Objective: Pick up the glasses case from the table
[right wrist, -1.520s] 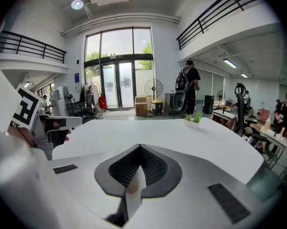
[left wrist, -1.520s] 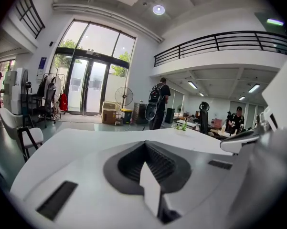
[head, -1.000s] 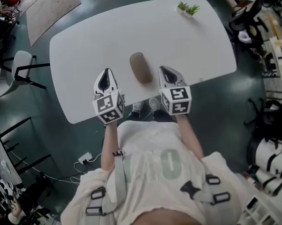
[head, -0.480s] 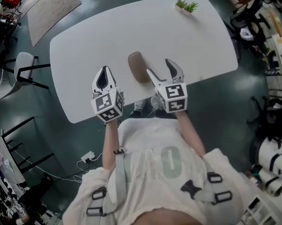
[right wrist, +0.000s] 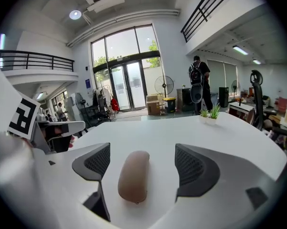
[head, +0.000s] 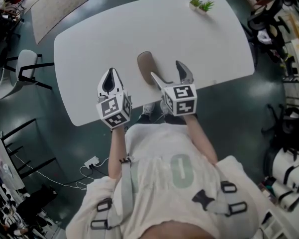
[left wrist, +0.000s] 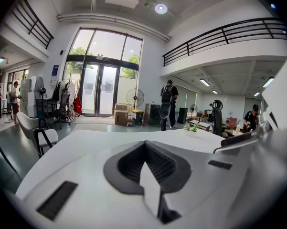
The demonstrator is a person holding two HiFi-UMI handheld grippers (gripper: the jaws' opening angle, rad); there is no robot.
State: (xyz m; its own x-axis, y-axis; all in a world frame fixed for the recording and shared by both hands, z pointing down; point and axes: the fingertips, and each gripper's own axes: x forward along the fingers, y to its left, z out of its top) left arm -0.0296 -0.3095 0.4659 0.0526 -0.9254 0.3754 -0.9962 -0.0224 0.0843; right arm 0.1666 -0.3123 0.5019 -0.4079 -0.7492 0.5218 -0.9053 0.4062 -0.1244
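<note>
Since a second ago the right gripper [head: 165, 69] has changed most: its jaws, then together, have just been opening and now stand spread as wide as they go, and it sits slightly closer to the brown, oblong, round-ended glasses case [head: 146, 66]. The left gripper [head: 110, 76] looks unchanged: its jaws are pressed together with nothing between them, and it is parked over the near edge of the white, smooth-topped oval table [head: 89, 39].

That opening reads as the setup for the grasp, which is not yet made. In the right gripper view the case [right wrist: 133, 175] lies flat on the table between the two spread jaws, lengthwise along the gripper's line and nearer the left jaw. Neither pad touches it, so the gripper has hold of nothing. From the head view the case sits near the person's side of the table, its far end reaching past the jaw tips.

The case has a matte, softly domed shell with no sharp edges — likely a hard or semi-rigid body. The dark jaw pads [right wrist: 193, 168] are ribbed, which should help on a curved surface. Closing across the narrow width looks workable, though the rounded sides could let it squirm if caught off-centre.

A small pair of green potted plants [head: 201, 5] stands at the far edge, well apart.
</note>
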